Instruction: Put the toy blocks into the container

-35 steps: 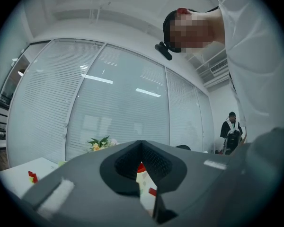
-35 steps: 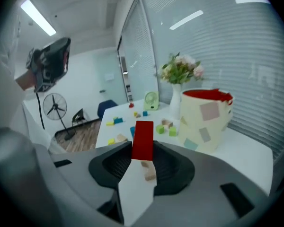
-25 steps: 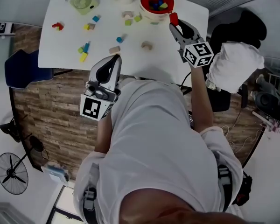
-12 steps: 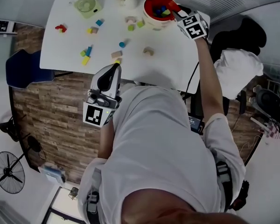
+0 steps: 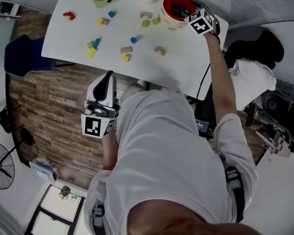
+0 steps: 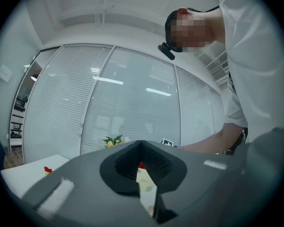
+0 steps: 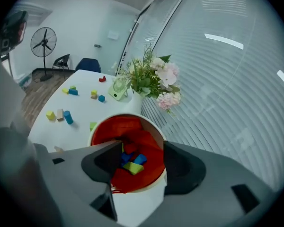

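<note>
White table [image 5: 186, 67], window blinds behind. Right gripper [image 5: 188, 13] hangs over the red container [image 5: 167, 16], jaws just opened wide, gripping nothing. Several blocks [image 7: 132, 162] lie inside, and loose blocks [image 5: 126, 49] remain scattered on the table. Left gripper [image 5: 108, 76] is clenched and empty, off the table. Risk: a low pull-out clips the rim and shoves the container into the flowers [image 7: 154, 77].

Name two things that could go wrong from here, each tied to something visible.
The right gripper, its jaws just opened with nothing between them, hangs low over the container; pulling back carelessly could tip it or knock the flowers beside it. The yellow block lies near the table's front edge; a clumsy grab might push it off.
</note>
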Demonstrator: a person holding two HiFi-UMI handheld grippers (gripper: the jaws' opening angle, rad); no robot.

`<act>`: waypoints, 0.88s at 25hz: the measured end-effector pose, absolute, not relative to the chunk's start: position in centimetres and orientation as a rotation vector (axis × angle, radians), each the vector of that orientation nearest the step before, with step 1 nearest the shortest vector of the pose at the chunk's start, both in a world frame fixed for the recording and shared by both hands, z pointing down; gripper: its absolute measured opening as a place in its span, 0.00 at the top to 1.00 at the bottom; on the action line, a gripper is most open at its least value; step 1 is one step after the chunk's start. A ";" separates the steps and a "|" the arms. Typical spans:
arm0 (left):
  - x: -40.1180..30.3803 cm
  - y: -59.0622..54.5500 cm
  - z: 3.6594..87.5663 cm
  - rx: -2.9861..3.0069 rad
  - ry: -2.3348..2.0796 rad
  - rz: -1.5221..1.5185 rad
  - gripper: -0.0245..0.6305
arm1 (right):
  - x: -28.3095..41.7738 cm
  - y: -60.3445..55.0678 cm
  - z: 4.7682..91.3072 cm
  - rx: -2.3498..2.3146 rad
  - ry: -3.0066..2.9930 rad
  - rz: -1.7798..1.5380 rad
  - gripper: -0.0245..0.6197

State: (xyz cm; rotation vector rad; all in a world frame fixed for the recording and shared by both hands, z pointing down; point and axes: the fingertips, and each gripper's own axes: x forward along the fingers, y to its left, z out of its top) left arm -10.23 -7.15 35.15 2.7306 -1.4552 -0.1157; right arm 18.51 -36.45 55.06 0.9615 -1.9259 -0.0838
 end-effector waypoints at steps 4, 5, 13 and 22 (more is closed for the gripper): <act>-10.3 -6.7 35.1 2.724 -1.473 -0.120 0.97 | 17.6 -35.2 53.1 1.012 -2.013 -0.072 0.54; -10.3 -6.6 35.0 2.725 -1.472 -0.122 0.97 | 17.4 -34.6 52.2 1.044 -2.053 -0.065 0.54; -9.9 -6.3 35.4 2.721 -1.467 -0.119 0.97 | 15.3 -24.9 52.2 1.304 -2.471 0.341 0.55; -11.4 -5.7 36.0 2.708 -1.468 -0.099 0.97 | 11.9 -18.1 61.3 1.119 -2.409 0.401 0.52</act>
